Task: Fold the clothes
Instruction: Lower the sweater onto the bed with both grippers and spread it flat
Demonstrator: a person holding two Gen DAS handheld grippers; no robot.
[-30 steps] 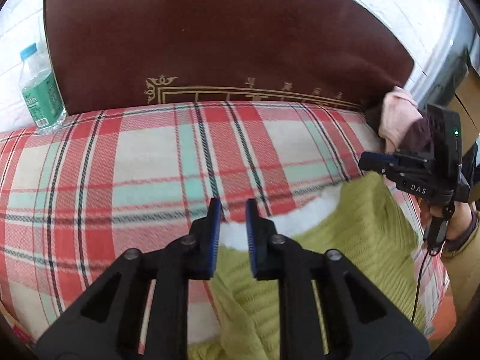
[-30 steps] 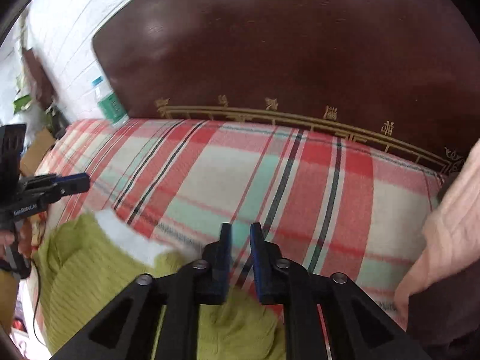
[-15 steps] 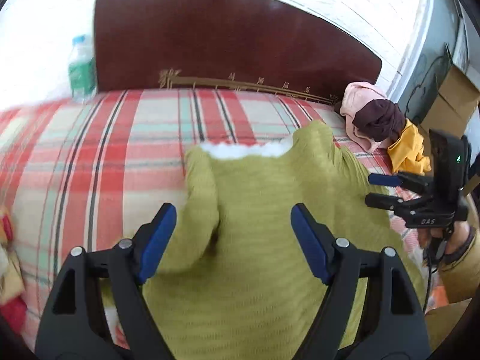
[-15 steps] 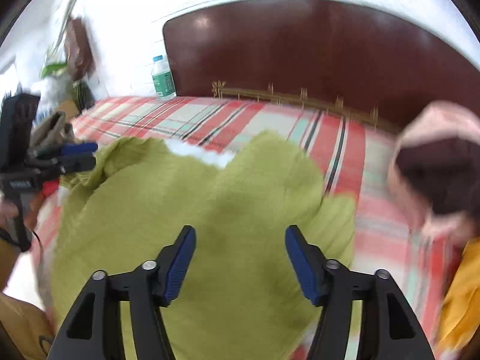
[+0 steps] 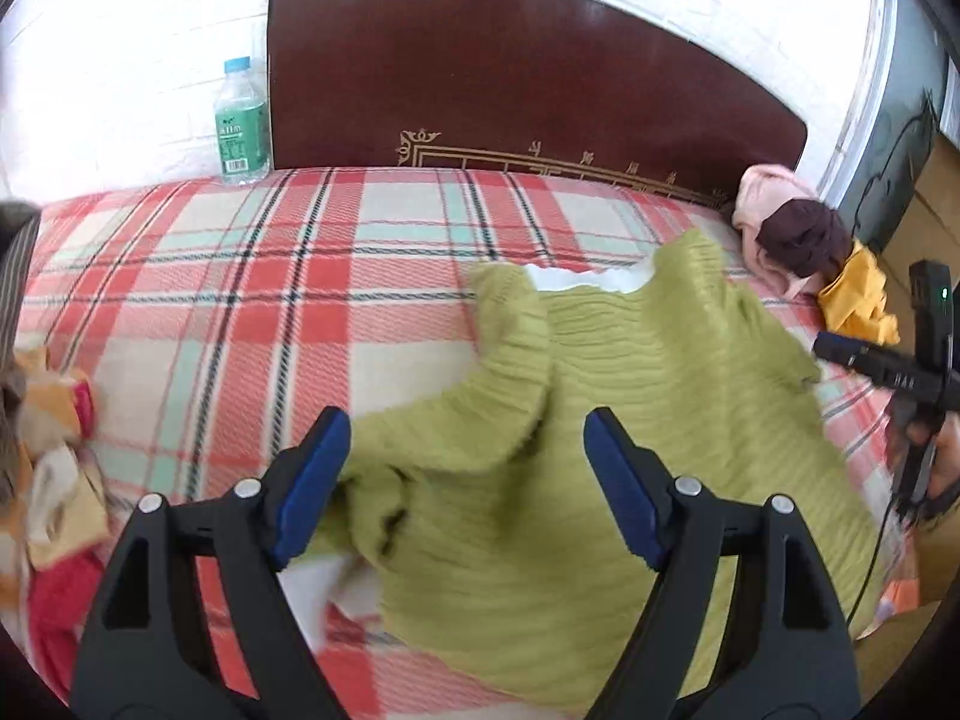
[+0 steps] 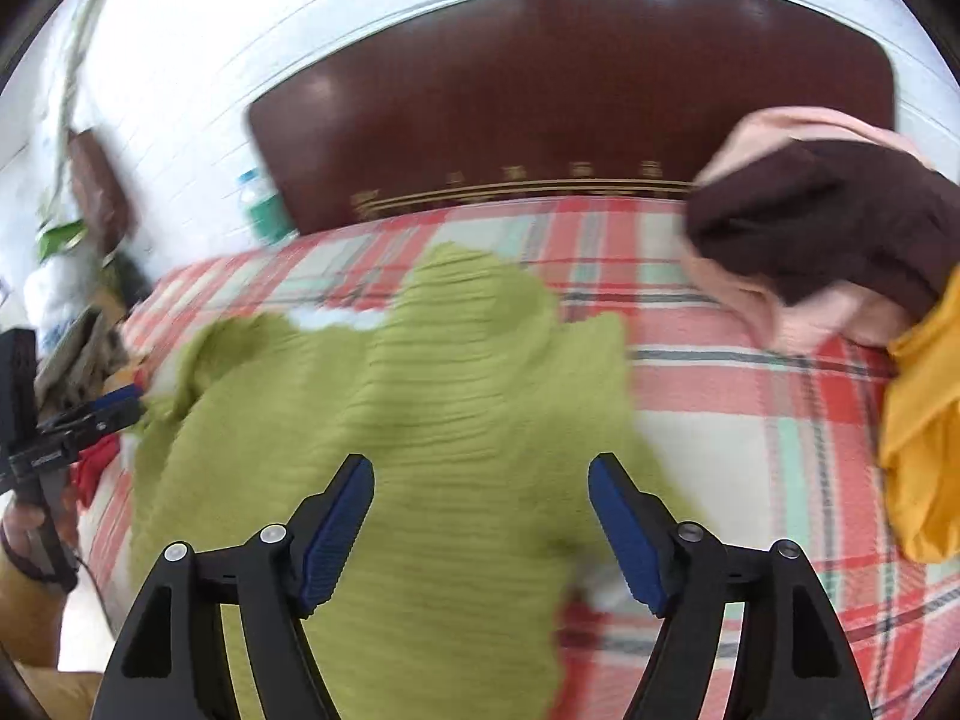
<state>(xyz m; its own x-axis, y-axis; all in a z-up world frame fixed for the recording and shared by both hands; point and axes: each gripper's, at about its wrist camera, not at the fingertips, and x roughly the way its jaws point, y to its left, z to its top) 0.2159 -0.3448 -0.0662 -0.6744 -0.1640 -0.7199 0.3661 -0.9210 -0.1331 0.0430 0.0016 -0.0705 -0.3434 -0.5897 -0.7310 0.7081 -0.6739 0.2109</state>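
Observation:
A green ribbed sweater (image 5: pixel 630 396) with a white collar lies spread on the plaid bed cover (image 5: pixel 240 300), collar toward the headboard. It also shows in the right wrist view (image 6: pixel 432 408). My left gripper (image 5: pixel 468 480) is open and empty above the sweater's left sleeve, which lies bunched. My right gripper (image 6: pixel 480 522) is open and empty above the sweater's right half. The right gripper shows at the right edge of the left wrist view (image 5: pixel 888 366), and the left gripper at the left edge of the right wrist view (image 6: pixel 78 420).
A pile of pink, brown and yellow clothes (image 5: pixel 804 246) lies at the bed's far right, also in the right wrist view (image 6: pixel 840 240). More clothes (image 5: pixel 54 450) lie at the left edge. A water bottle (image 5: pixel 242 126) stands by the dark headboard (image 5: pixel 528 78).
Both grippers opened, let go of the sweater's shoulders and pulled back from the headboard. The sweater now lies spread on the bed.

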